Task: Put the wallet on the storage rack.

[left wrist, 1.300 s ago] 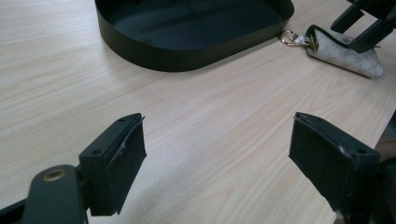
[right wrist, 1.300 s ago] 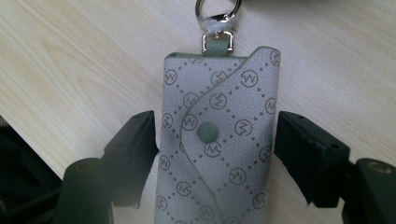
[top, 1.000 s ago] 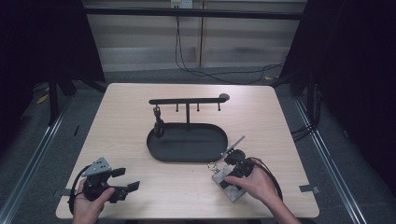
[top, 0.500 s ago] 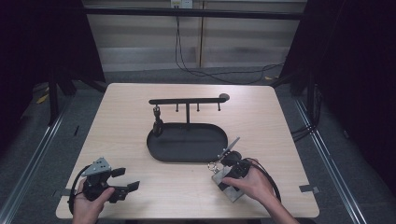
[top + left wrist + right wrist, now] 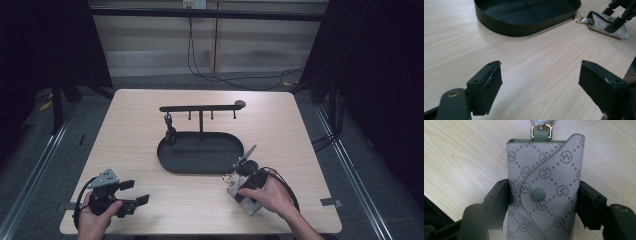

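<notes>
A grey patterned key pouch (image 5: 544, 195) with a snap button and a metal ring (image 5: 541, 131) lies flat on the wooden table, just off the front right of the black oval tray (image 5: 165, 160). My right gripper (image 5: 544, 202) points down on it, a jaw pressed against each long side. The high view shows the pouch (image 5: 245, 202) partly under that hand, with the right gripper (image 5: 241, 186) on it. In the left gripper view the pouch (image 5: 607, 23) rests on the wood. My left gripper (image 5: 136, 192) sits at the front left, open and holding nothing (image 5: 539, 85).
A black bar rack (image 5: 200, 107) with several hooks rises from the tray's back edge, and a small dark item (image 5: 170, 132) hangs from its leftmost hook. The tray wall (image 5: 524, 27) stands close to the pouch's ring. Bare wood lies between the two grippers.
The right hand and gripper have shifted slightly left over the pouch. The left gripper has not moved.
</notes>
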Tool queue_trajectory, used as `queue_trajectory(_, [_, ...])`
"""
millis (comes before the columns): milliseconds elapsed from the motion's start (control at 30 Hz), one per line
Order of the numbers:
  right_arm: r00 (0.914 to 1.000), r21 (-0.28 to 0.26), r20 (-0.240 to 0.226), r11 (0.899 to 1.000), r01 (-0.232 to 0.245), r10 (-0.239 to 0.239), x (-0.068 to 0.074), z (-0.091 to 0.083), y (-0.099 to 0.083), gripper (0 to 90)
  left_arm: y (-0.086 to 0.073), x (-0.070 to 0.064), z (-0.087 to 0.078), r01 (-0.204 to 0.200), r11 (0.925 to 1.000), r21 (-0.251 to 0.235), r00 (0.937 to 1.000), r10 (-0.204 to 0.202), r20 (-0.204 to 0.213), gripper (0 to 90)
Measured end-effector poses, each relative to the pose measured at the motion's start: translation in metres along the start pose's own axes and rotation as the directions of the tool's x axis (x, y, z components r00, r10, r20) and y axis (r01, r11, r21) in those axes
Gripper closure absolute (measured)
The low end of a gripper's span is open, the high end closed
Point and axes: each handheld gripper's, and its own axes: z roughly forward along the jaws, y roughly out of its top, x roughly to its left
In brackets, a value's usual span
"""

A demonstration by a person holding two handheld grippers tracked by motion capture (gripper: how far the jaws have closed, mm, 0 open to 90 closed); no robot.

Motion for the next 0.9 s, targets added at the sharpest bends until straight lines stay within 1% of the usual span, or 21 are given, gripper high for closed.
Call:
queue_trajectory(133, [1.0, 0.005, -0.003, 1.0, 0.003, -0.003, 0.0, -0.001, 0.001, 34.7, 0.0, 0.0, 0.0, 0.001, 1.0, -0.001, 1.0, -0.001, 0.002, 18.4])
queue_trajectory(167, [1.0, 0.013, -0.006, 1.0, 0.008, -0.008, 0.0, -0.001, 0.003, 34.8, 0.0, 0.0, 0.0, 0.002, 1.0, -0.003, 1.0, -0.002, 0.006, 18.4])
queue_trajectory(367, [0.9997, 0.012, -0.019, 1.0, 0.013, -0.013, -0.002, -0.005, 0.002, 34.9, 0.0, 0.0, 0.0, 0.001, 1.0, -0.003, 1.0, -0.001, 0.005, 18.4])
queue_trajectory(433, [0.9994, 0.012, -0.035, 1.0, 0.008, -0.008, -0.003, -0.007, 0.001, 35.0, 0.0, 0.0, 0.0, 0.001, 1.0, -0.001, 1.0, -0.001, 0.007, 18.4])
queue_trajectory(567, [0.9994, 0.013, -0.033, 1.0, 0.009, -0.009, -0.005, -0.012, 0.0, 35.0, 0.0, 0.001, 0.0, 0.004, 1.0, 0.008, 0.9999, -0.005, 0.012, 18.3])
queue_trajectory(633, [0.9994, 0.007, -0.033, 1.0, 0.008, -0.008, -0.005, -0.015, 0.0, 35.0, 0.0, 0.002, 0.0, 0.01, 0.9999, 0.005, 1.0, -0.01, 0.003, 17.8])
queue_trajectory(700, [0.9995, 0.01, -0.03, 1.0, 0.008, -0.008, -0.006, -0.018, 0.0, 35.0, 0.0, 0.002, 0.0, 0.013, 0.9999, 0.004, 0.9999, -0.013, 0.006, 17.7])
queue_trajectory(833, [0.9993, 0.007, -0.036, 1.0, 0.006, -0.006, -0.006, -0.023, 0.001, 35.0, 0.0, 0.002, -0.001, 0.007, 0.9999, 0.011, 0.9999, -0.007, 0.012, 17.4])
queue_trajectory(900, [0.9994, 0.01, -0.034, 1.0, 0.012, -0.012, -0.006, -0.024, 0.001, 35.0, 0.0, 0.002, 0.0, 0.006, 0.9999, 0.014, 0.9999, -0.006, 0.015, 17.1])
